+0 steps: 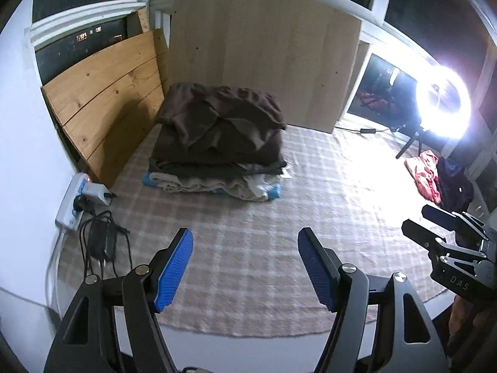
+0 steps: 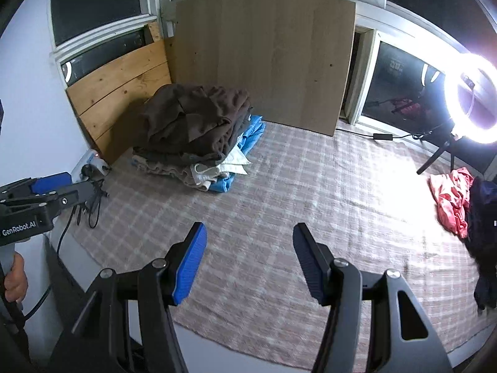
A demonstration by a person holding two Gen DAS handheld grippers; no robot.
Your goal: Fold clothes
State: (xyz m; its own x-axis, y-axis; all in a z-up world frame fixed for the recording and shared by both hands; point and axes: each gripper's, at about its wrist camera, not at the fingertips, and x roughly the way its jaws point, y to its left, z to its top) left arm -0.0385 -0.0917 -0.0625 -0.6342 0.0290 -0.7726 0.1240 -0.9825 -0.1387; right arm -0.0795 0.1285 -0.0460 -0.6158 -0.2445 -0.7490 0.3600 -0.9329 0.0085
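Observation:
A stack of folded clothes (image 1: 217,143) with a dark brown garment on top sits at the far left of the checked blanket (image 1: 279,233); it also shows in the right wrist view (image 2: 192,130). A crumpled red garment (image 1: 424,175) and a dark navy garment (image 1: 453,183) lie unfolded at the right edge, seen too in the right wrist view as red (image 2: 450,199) and navy (image 2: 484,236). My left gripper (image 1: 245,267) is open and empty above the blanket's near part. My right gripper (image 2: 248,261) is open and empty, also above the blanket.
Wooden boards (image 1: 264,56) lean against the windows behind the stack. A power strip (image 1: 77,195) and black cables (image 1: 102,242) lie at the left. A bright ring light (image 1: 444,102) on a tripod stands at the far right. The right gripper shows in the left wrist view (image 1: 447,227).

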